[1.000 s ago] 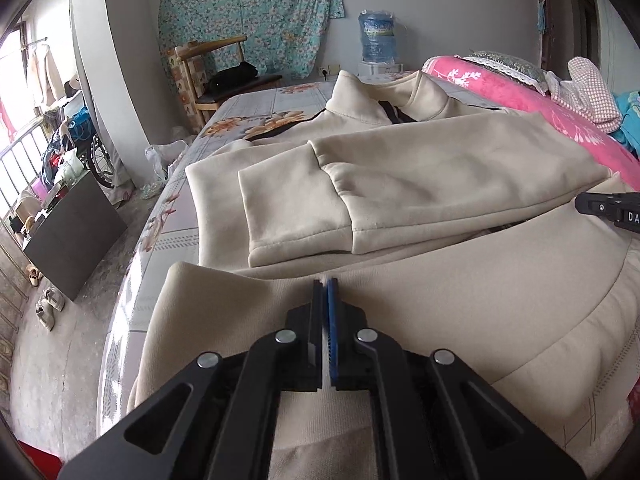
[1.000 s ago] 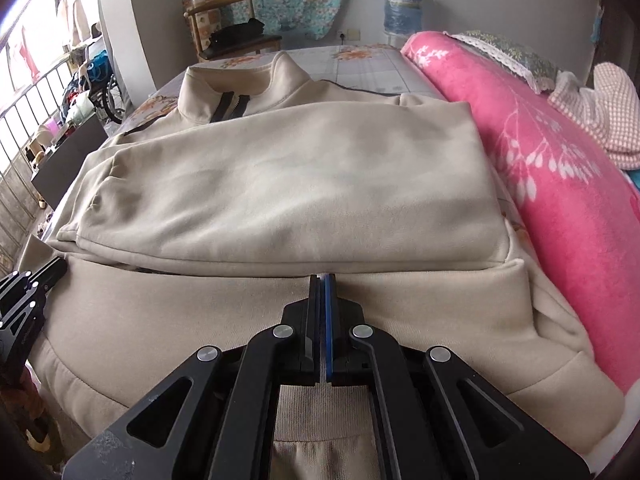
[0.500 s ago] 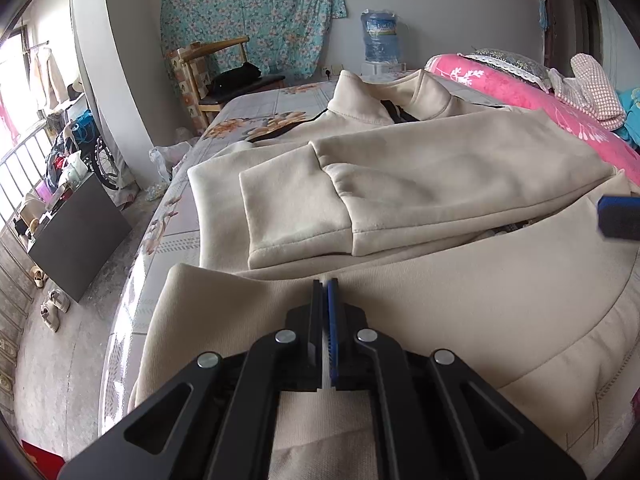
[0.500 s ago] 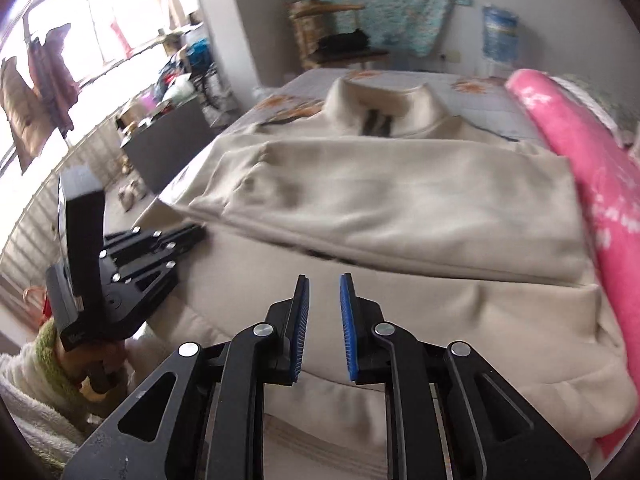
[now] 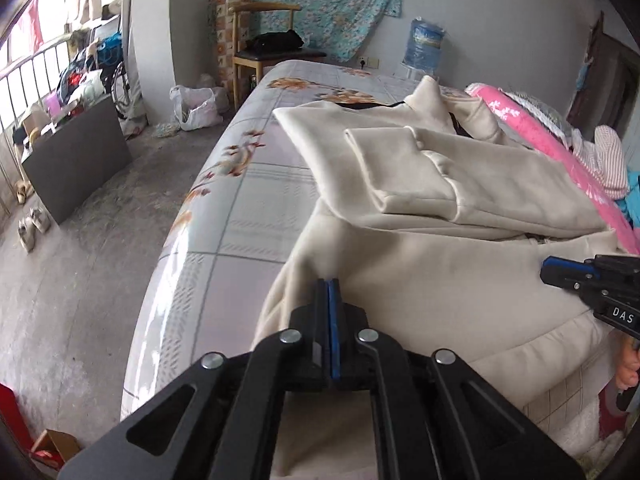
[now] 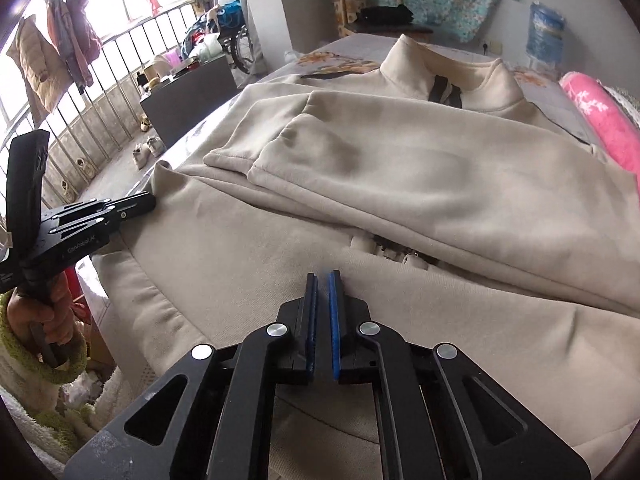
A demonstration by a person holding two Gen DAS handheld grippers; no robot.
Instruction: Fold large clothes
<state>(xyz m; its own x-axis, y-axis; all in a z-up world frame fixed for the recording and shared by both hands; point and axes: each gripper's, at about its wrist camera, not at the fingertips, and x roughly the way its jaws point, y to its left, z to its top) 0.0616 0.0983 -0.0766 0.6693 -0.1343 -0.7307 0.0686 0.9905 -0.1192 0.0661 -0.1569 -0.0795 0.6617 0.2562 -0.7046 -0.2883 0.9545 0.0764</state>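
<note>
A large beige jacket (image 5: 440, 280) lies spread on the bed, collar at the far end and both sleeves (image 5: 400, 168) folded across its chest. My left gripper (image 5: 328, 280) is shut, its tips at the jacket's near left edge; no cloth shows between the pads. The right wrist view shows the left gripper (image 6: 150, 200) touching that left corner of the jacket (image 6: 400, 168). My right gripper (image 6: 322, 276) hovers over the jacket's lower part. Its jaws are closing, with a thin gap and nothing between them. In the left wrist view the right gripper (image 5: 546, 272) sits over the hem at the right.
A pink blanket (image 5: 540, 132) runs along the bed's right side. The flowered sheet (image 5: 248, 208) ends at the bed's left edge, with bare floor below. A wooden chair (image 5: 260, 52), a water bottle (image 5: 426, 46) and a dark board (image 5: 76, 160) stand beyond.
My left gripper has slid left to the jacket's left edge. The right gripper swung to face left, opened a little, then narrowed again.
</note>
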